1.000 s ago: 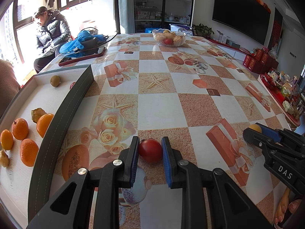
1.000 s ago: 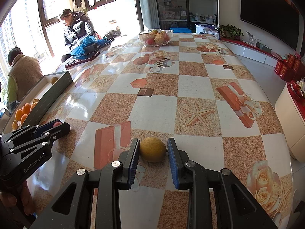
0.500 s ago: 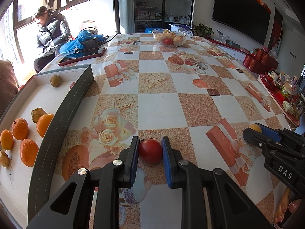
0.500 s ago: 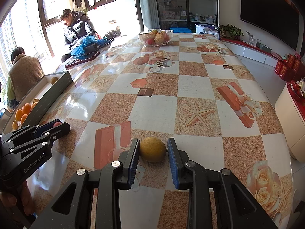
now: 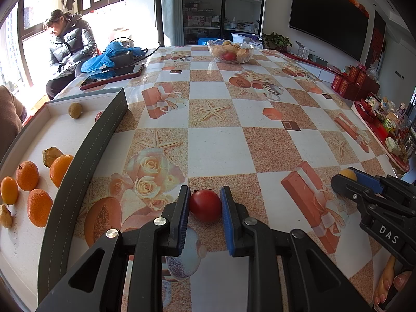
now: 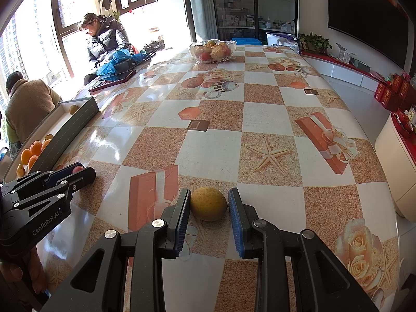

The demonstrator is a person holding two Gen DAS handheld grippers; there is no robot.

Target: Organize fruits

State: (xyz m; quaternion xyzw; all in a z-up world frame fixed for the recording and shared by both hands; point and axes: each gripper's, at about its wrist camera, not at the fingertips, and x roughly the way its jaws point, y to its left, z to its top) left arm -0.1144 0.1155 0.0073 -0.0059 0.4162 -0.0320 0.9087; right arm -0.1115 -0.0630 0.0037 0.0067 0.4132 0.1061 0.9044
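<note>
My left gripper [image 5: 205,202] is shut on a red tomato [image 5: 205,205] just above the patterned table. My right gripper [image 6: 208,202] is shut on a round yellow fruit [image 6: 208,203], also low over the table. Each gripper shows in the other's view: the right one [image 5: 343,178] at the right, the left one [image 6: 78,170] at the left. A white tray with a dark rim [image 5: 78,166] lies at the left and holds several oranges [image 5: 39,206], a small brown fruit [image 5: 75,110] and other pieces.
A glass bowl of fruit [image 5: 231,51] stands at the far end of the table. A phone in a red case [image 5: 111,76] and a blue bag [image 5: 109,56] lie at the far left. Two people sit by the window. The table's right edge drops to the floor.
</note>
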